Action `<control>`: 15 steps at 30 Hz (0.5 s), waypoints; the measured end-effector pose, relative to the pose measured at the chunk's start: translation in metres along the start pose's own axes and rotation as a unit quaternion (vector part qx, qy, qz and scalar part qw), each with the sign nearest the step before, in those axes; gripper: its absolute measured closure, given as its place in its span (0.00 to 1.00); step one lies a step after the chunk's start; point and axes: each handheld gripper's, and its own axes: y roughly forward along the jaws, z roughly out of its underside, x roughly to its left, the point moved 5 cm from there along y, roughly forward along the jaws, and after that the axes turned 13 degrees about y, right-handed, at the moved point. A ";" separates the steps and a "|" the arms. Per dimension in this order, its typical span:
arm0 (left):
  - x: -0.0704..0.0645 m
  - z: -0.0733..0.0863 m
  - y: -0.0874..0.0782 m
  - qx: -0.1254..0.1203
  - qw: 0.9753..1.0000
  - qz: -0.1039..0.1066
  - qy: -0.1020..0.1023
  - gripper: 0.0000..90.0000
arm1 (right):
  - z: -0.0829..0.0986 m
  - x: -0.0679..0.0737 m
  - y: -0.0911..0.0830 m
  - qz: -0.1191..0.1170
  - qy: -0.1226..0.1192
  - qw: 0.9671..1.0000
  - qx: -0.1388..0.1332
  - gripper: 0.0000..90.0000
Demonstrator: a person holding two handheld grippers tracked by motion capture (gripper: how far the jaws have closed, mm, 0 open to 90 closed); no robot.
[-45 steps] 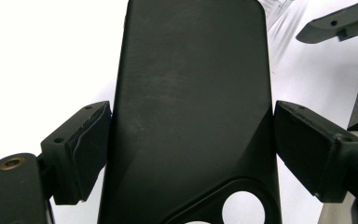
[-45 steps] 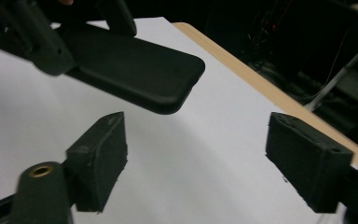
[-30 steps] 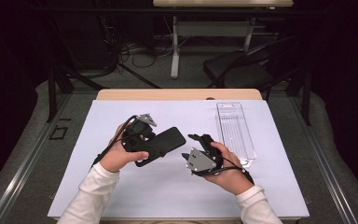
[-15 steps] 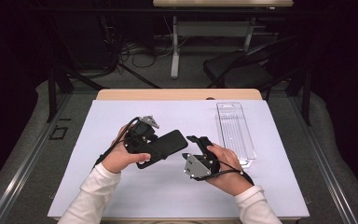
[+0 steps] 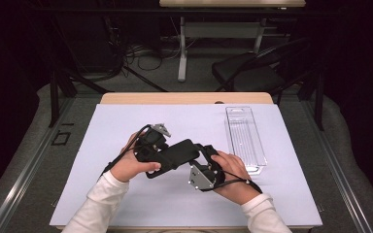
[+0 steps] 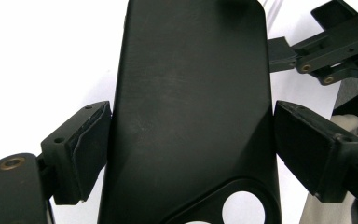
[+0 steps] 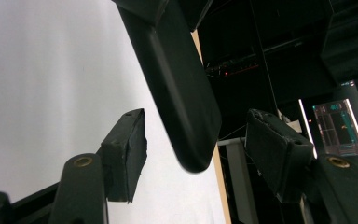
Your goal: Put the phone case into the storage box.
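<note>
A flat black phone case [image 5: 178, 152] with a round camera cut-out is held above the white mat. My left gripper [image 5: 161, 160] is shut on it; in the left gripper view both pads press the long edges of the case [image 6: 191, 102], one on each side. My right gripper [image 5: 208, 154] is open just right of the case. In the right gripper view the rounded end of the case [image 7: 182, 102] hangs between the spread fingers [image 7: 126, 154], apart from both. The left gripper view also shows the right gripper's linkage [image 6: 326, 56] at the upper right.
A clear plastic tray [image 5: 245, 136] lies on the right side of the white mat [image 5: 121, 121]. The wooden table edge [image 5: 184, 98] runs along the back. Beyond it stand a dark chair [image 5: 252, 73] and table legs.
The left gripper has carried the case a little right. The right gripper has moved left and up, so that the case's end now sits between its open jaws.
</note>
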 end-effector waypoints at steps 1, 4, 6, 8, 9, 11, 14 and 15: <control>-0.001 0.000 0.001 0.000 1.000 0.001 0.002 0.16 | 0.000 0.001 0.000 0.002 0.001 1.000 0.003 0.42; -0.003 -0.001 0.004 0.002 1.000 0.006 0.002 0.16 | 0.000 0.004 0.001 -0.001 -0.008 1.000 0.004 0.46; -0.004 -0.001 0.006 0.004 1.000 0.007 0.005 0.16 | 0.000 0.006 0.001 -0.006 -0.009 1.000 0.005 0.46; -0.005 -0.002 0.007 0.003 1.000 0.011 0.004 0.16 | 0.000 0.006 0.002 -0.001 -0.021 1.000 0.007 0.47; -0.005 -0.002 0.007 0.004 1.000 0.014 0.006 0.16 | 0.000 0.007 0.002 0.000 -0.024 1.000 0.007 0.48; -0.006 -0.002 0.008 0.003 1.000 0.019 0.006 0.16 | 0.000 0.009 0.003 0.002 -0.035 0.999 0.005 0.49; -0.007 -0.002 0.009 0.002 1.000 0.021 0.006 0.16 | 0.000 0.012 0.004 0.001 -0.044 0.999 0.005 0.52; -0.007 -0.003 0.010 0.002 1.000 0.022 0.005 0.16 | 0.000 0.012 0.004 0.003 -0.051 0.999 0.005 0.53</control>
